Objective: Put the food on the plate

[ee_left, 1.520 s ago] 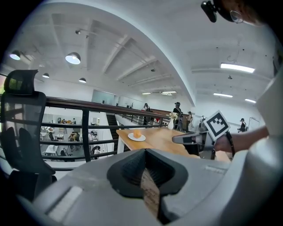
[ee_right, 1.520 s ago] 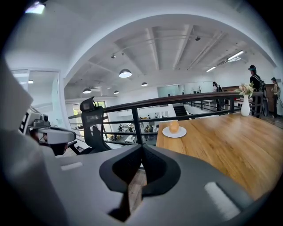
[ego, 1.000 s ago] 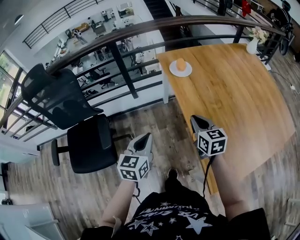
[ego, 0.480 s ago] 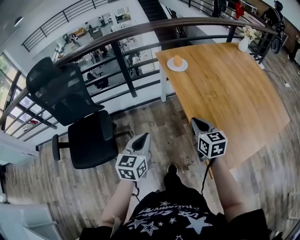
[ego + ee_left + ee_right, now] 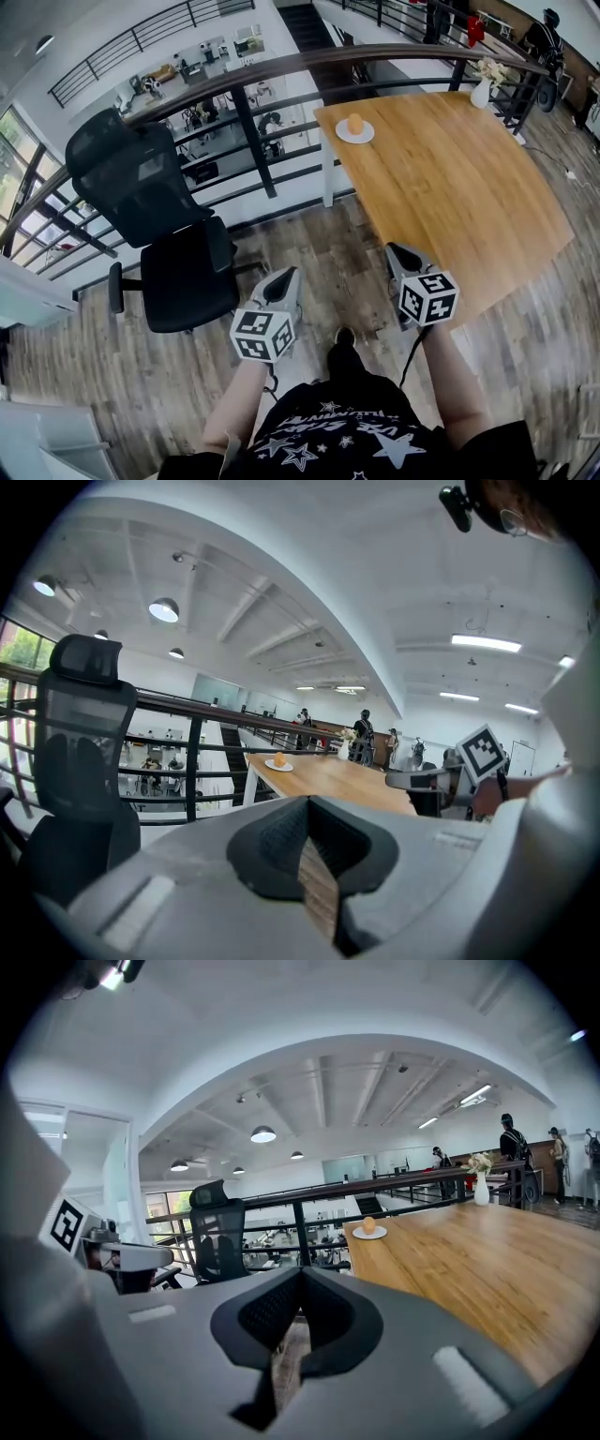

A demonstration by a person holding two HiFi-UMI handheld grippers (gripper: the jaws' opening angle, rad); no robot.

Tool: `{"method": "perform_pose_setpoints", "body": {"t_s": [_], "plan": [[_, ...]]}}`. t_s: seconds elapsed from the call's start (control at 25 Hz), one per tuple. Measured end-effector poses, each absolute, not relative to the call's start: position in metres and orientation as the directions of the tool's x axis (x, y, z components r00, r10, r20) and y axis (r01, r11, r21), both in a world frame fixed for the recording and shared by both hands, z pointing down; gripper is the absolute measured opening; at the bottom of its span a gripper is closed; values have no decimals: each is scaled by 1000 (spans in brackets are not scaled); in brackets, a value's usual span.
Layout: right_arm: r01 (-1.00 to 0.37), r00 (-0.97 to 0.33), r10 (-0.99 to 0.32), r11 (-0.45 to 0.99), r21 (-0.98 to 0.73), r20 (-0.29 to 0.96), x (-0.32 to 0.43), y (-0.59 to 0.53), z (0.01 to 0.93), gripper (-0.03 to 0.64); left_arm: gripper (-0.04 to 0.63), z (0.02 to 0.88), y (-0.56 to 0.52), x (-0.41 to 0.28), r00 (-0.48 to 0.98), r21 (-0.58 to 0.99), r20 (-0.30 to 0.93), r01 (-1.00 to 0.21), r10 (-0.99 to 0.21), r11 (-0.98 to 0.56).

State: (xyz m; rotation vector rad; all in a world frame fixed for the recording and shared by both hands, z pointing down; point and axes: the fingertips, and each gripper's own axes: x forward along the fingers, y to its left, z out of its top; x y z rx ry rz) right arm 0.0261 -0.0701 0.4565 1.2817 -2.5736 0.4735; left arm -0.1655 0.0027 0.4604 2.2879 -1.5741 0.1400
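A small orange food item [image 5: 354, 123] sits on a white plate [image 5: 355, 136] at the far left corner of the wooden table [image 5: 450, 187]. The right gripper view shows the same food [image 5: 369, 1225] and plate [image 5: 370, 1234] far ahead, and they are tiny in the left gripper view [image 5: 279, 759]. My left gripper [image 5: 286, 275] hangs over the wood floor, shut and empty, well short of the table. My right gripper [image 5: 396, 251] is beside the table's near left edge, jaws together with nothing in them. Both point forward [image 5: 307, 803] [image 5: 300, 1274].
A black office chair [image 5: 169, 234] stands to the left by a dark metal railing [image 5: 246, 122] that runs along the table's far side. A white vase of flowers [image 5: 481, 89] stands on the table's far right corner. Several people stand in the distance [image 5: 509, 1143].
Both grippers have been carried along with the person and stay shut. In the head view the office chair has slid further into the picture and the table has shifted slightly.
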Motion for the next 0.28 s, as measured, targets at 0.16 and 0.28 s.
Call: {"method": "perform_pose_setpoints", "body": {"t_s": [0.16,0.28], "plan": [[-808,-587,-734,557,-193,341,30,-56,466,1,2,467,13,-165,376,234,275,-919,-885,-318],[-809,-585,-735,556,-189,341,33,-48,477,2,2,477,19,-163,379,235,268,-917,-886,-321]]}}
